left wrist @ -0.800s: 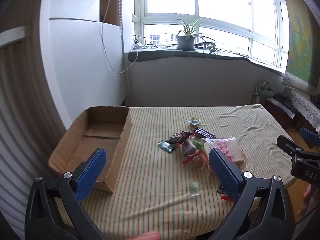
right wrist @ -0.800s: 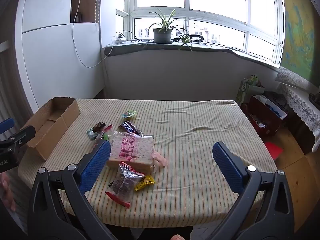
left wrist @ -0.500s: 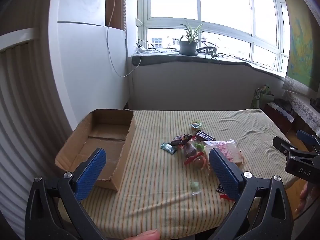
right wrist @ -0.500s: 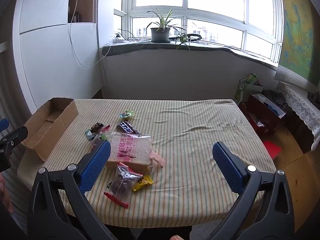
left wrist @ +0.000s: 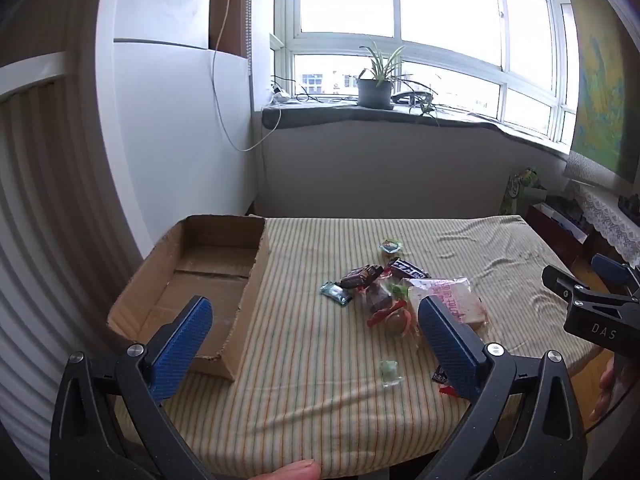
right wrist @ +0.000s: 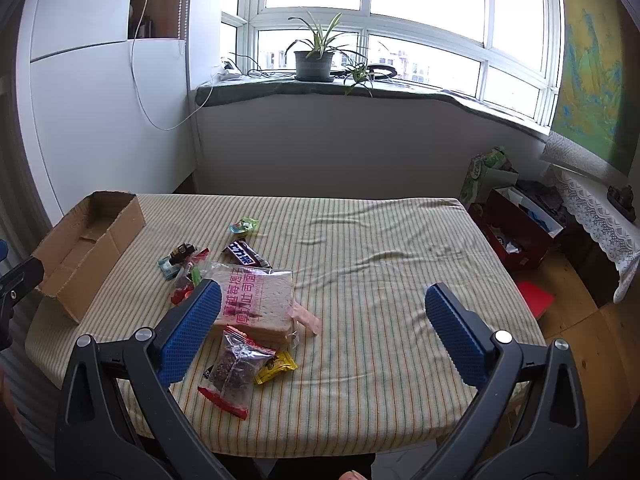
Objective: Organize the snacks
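Observation:
Several snacks lie in a loose pile on the striped tablecloth: a bagged loaf of sliced bread (right wrist: 256,300), a dark chocolate bar (right wrist: 244,253), a clear pouch of dark snacks with a red edge (right wrist: 234,370), a small yellow packet (right wrist: 276,366) and a green wrapped candy (right wrist: 244,225). An empty open cardboard box (left wrist: 200,280) sits at the table's left end. My left gripper (left wrist: 312,336) hovers open above the near edge, between box and pile. My right gripper (right wrist: 320,328) is open over the table's near right, with the bread by its left finger.
The table (right wrist: 380,248) stands under a window sill with a potted plant (right wrist: 314,60). A white wall and cabinet rise on the left. On the floor to the right sit a red box (right wrist: 516,232) and a lace-covered shelf (right wrist: 596,216). A small green candy (left wrist: 390,370) lies apart near the front edge.
Both grippers have drawn back and up a little, so the table looks smaller and farther. Neither gripper has closed, and no snack has moved.

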